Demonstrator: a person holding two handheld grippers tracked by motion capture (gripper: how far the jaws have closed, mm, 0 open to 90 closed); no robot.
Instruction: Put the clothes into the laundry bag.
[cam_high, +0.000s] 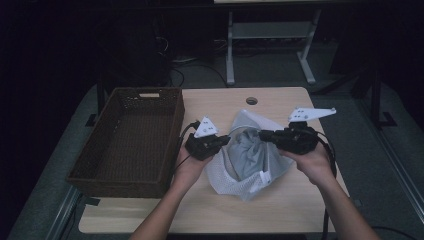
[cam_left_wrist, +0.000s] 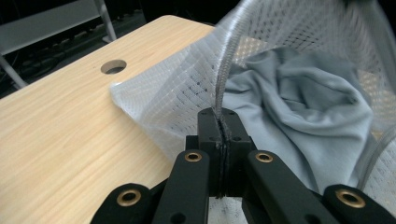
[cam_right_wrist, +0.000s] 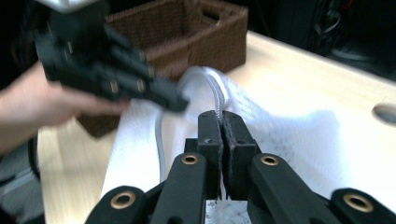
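High view: a white mesh laundry bag (cam_high: 235, 172) lies on the table (cam_high: 280, 205), just right of a brown wicker basket (cam_high: 127, 142), with a grey garment (cam_high: 250, 155) bunched in its mouth. The left gripper (cam_high: 223, 141) and right gripper (cam_high: 264, 134) sit on opposite sides of the opening. To do this step well, I judge the 2 hands should pull evenly apart and slightly up, so the mouth stays wide and the garment can settle inside.

Left gripper view: the jaws are pressed together on the bag's grey zip edge (cam_left_wrist: 223, 74), which rises steeply from them. The mesh is taut, so pull gently to avoid the thin edge slipping out.

Right gripper view: this gripper (cam_right_wrist: 219, 119) also pinches the rim, jaws tight on the zip strip. The left gripper shows blurred beyond it; keep this hand steady as the anchor.
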